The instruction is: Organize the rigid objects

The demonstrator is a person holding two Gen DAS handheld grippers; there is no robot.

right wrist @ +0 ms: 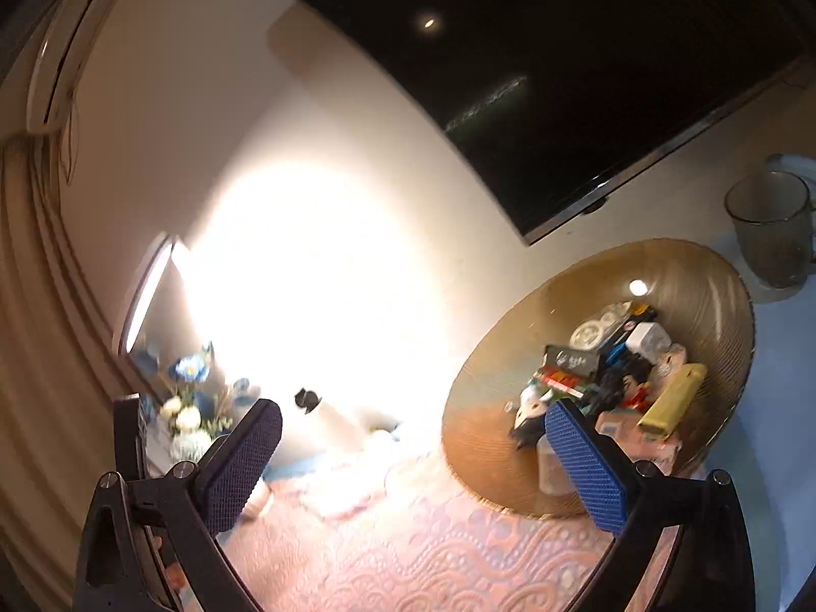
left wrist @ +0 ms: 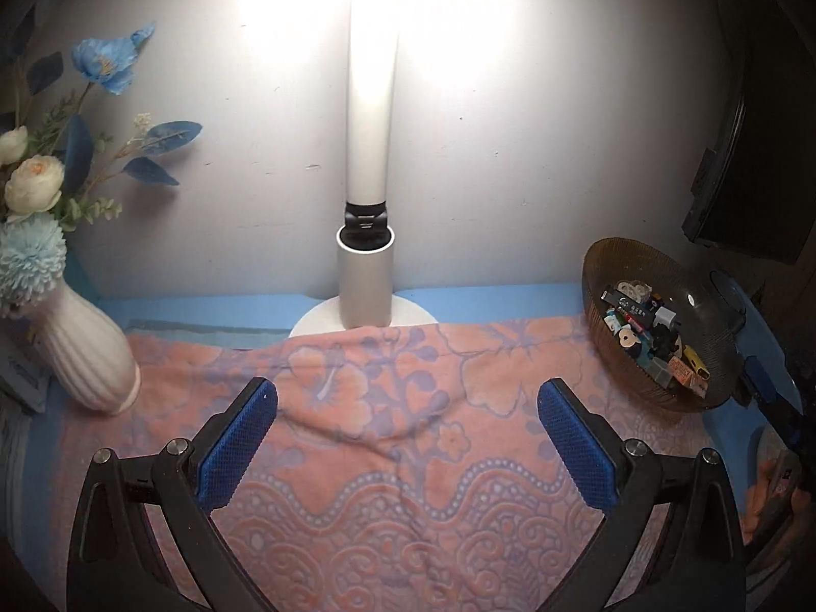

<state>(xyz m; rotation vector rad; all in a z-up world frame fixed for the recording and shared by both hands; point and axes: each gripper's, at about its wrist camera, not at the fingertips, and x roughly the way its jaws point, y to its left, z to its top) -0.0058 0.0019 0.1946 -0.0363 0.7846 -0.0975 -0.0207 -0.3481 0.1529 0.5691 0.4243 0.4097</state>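
A ribbed amber glass bowl [left wrist: 607,265] stands at the right of the pink patterned cloth [left wrist: 387,438], holding several small rigid items [left wrist: 647,336]. My left gripper [left wrist: 408,403] is open over the bare cloth, nothing between its blue pads. In the right wrist view the same bowl [right wrist: 704,285] sits close, right of centre, filled with small items, among them a yellow lighter-like piece [right wrist: 670,400] and a white block [right wrist: 646,339]. My right gripper [right wrist: 413,426] is open wide in front of the bowl's left rim, its fingers empty.
A white lamp post [left wrist: 370,153] on a round base stands at the back middle, glaring on the wall. A white vase [left wrist: 89,352] with blue flowers stands at the left. A dark screen [right wrist: 561,76] hangs above the bowl. A clear glass cup [right wrist: 770,229] stands behind it.
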